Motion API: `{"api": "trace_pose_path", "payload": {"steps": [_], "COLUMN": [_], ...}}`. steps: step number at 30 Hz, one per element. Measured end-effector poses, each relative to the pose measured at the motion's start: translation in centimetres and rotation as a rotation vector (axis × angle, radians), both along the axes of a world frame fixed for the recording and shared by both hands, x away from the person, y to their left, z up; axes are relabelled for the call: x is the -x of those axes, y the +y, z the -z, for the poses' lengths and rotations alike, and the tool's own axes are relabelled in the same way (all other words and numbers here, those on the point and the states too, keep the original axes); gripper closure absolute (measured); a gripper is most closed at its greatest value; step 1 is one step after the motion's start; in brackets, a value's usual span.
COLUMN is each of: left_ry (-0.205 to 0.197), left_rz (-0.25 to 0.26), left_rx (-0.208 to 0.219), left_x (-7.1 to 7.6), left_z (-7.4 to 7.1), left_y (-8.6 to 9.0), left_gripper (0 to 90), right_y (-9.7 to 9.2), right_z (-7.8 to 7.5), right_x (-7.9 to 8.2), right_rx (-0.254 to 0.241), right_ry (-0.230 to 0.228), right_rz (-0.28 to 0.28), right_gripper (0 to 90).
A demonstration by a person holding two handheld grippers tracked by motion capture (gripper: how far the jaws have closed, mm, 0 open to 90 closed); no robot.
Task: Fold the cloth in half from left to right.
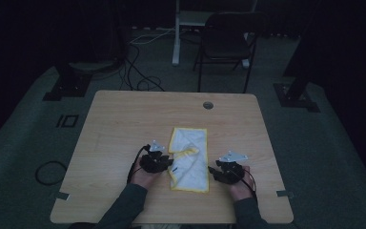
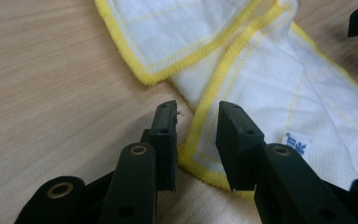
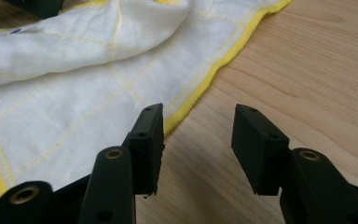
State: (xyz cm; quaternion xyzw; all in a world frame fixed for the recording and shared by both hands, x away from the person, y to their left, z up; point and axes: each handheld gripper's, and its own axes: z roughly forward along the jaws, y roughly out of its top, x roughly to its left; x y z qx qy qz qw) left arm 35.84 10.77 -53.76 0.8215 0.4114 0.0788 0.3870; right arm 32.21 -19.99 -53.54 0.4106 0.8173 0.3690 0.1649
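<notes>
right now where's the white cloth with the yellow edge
In the high view the cloth lies on the near middle of the table, between the left gripper and the right gripper.

A white woven cloth with yellow stitched hem (image 2: 270,70) is seen as soft and matt; the light wood-grain table (image 2: 51,93) appears smooth.

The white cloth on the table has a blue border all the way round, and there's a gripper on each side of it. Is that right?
Nearly. The border of the white cloth is yellow, not blue; only its small label is blue, as the left gripper view shows. The rest holds: in the high view the left gripper and the right gripper sit on either side of it on the table.
</notes>
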Motion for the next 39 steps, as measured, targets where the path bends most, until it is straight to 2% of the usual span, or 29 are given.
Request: {"api": "trace_pose_path", "payload": {"steps": [10, 15, 20, 22, 23, 30, 39], "left_ry": [0.006, 0.008, -0.027, -0.027, -0.043, -0.073, -0.068], "left_rz": [0.008, 0.017, 0.044, 0.044, 0.064, 0.122, 0.233], "left_rx": [0.016, 0.005, 0.015, 0.015, 0.038, 0.067, 0.1], "left_x": [0.7, 0.7, 1.2, 1.2, 1.5, 2.2, 3.4], "left_z": [0.3, 0.3, -0.4, -0.4, -1.2, -2.7, -2.9], "left_y": [0.1, 0.0, -0.4, -0.4, -0.8, -2.3, -5.2], "left_gripper": [66.6, 84.7, 87.9, 88.0, 88.1, 88.1, 87.4], "right_y": [0.1, 0.0, -0.1, -0.1, -0.1, -0.1, -0.6], "right_z": [0.0, 0.0, 0.0, 0.0, 0.0, 0.0, -0.1], "right_x": [0.0, 0.0, 0.0, 0.0, 0.0, 0.0, -0.1], "right_rx": [0.002, 0.002, -0.001, -0.001, 0.0, -0.001, -0.01], "right_ry": [0.001, 0.0, -0.002, -0.002, -0.003, -0.005, -0.008], "right_rz": [0.001, 0.001, 0.007, 0.008, 0.007, 0.012, 0.039], "right_gripper": [53.3, 53.2, 53.1, 53.1, 53.0, 53.0, 52.9]}}
